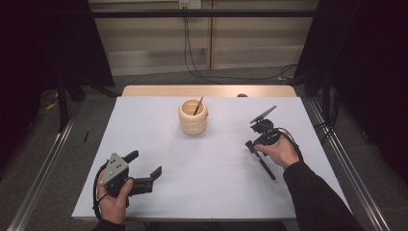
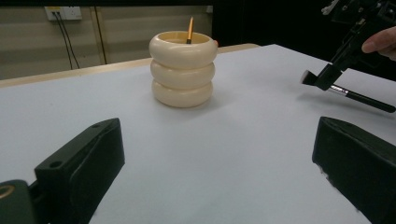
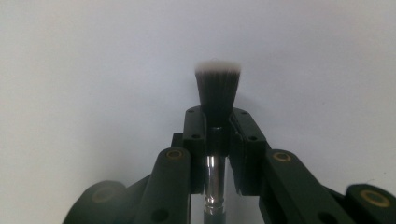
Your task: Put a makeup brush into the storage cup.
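A black makeup brush (image 1: pixel 262 162) with a silver ferrule and white-tipped bristles (image 3: pixel 217 88) lies on the white table at the right. My right gripper (image 1: pixel 250 146) is shut on the brush near its head, pointing down at the table; the handle trails toward the person's hand. The jaws clamp the ferrule from both sides in the right gripper view. My left gripper (image 1: pixel 146 164) rests at the front left, open, with nothing between its fingers (image 2: pixel 84 163). A cream ribbed holder (image 1: pixel 193 117) stands at the table's middle back with a pencil (image 2: pixel 190 31) in it.
The white table sheet (image 1: pixel 207 192) ends near the person at the front edge. Metal frame rails (image 1: pixel 346 163) run along both sides. A wooden table edge (image 1: pixel 207 90) shows at the back, and cables hang on the wall behind.
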Demonstrator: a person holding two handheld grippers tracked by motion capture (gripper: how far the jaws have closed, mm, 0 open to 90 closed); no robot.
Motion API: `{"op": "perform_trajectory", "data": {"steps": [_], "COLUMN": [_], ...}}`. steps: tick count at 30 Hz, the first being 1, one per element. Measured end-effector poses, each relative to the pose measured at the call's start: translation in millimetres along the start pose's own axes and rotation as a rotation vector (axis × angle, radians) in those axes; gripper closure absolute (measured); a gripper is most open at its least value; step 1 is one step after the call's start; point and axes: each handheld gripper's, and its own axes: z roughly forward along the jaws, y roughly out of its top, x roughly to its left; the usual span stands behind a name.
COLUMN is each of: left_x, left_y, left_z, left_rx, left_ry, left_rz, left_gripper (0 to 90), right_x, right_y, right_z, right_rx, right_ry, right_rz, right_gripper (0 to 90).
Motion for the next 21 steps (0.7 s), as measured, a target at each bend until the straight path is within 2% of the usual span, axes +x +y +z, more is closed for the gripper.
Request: {"op": "perform_trajectory", "data": {"steps": [4, 9, 12, 21], "left_x": [-0.2, -0.3, 0.1, 0.6], "left_y": [-0.1, -0.2, -0.2, -0.3], "left_z": [0.0, 0.0, 0.7, -0.3], "left_rx": [0.000, 0.000, 0.005, -0.004], "left_ry": [-0.001, -0.002, -0.010, -0.009], "left_rz": [-0.001, -0.003, 0.005, -0.004], "left_gripper": [2.2, 2.1, 2.1, 2.1], "right_x": [2.1, 0.0, 0.1, -4.0], "right_y": [-1.9, -7.2, -10.5, -19.3], "right_z": [-4.3, -9.6, -17.1, -32.4], "right_rx": [-0.033, -0.103, -0.135, -0.307], "right_ry": [0.012, 0.046, 0.053, 0.095], "right_rz": [-0.019, -0.028, -0.018, -0.040], "right_gripper": [78.3, 78.3, 78.3, 78.2]}}
